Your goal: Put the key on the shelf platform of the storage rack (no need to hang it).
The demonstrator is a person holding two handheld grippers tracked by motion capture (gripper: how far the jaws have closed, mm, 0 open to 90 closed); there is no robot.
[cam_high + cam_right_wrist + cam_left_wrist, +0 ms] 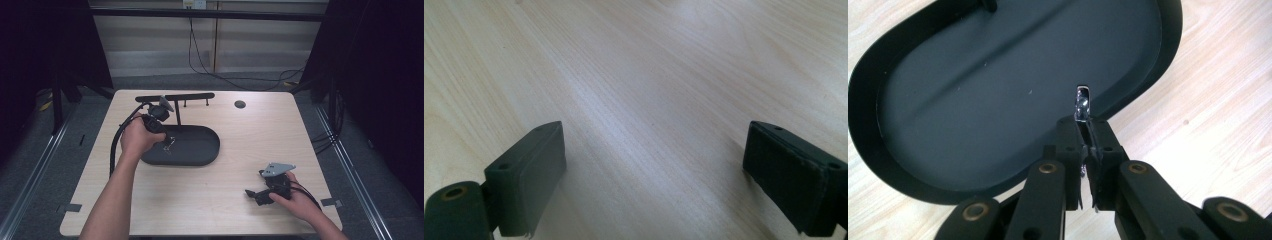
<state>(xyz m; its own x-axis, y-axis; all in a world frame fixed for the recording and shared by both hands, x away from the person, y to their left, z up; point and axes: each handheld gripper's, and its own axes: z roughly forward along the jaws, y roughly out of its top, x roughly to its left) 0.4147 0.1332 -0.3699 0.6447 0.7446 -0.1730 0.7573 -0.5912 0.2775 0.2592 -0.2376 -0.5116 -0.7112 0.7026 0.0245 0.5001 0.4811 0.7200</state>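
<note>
The left gripper [1085,131] fingers clench a small metal piece [1082,102] over the black tray [973,100].

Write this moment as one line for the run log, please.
left tongs: shut on small shiny metal piece, over black tray | right tongs: open, holding nothing, low over table

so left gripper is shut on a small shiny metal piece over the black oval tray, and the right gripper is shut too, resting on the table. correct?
Not quite. The right gripper is open: the right gripper view shows its jaws wide apart over bare table. The rest holds: the left gripper is shut on the small shiny metal piece over the black oval tray.
</note>
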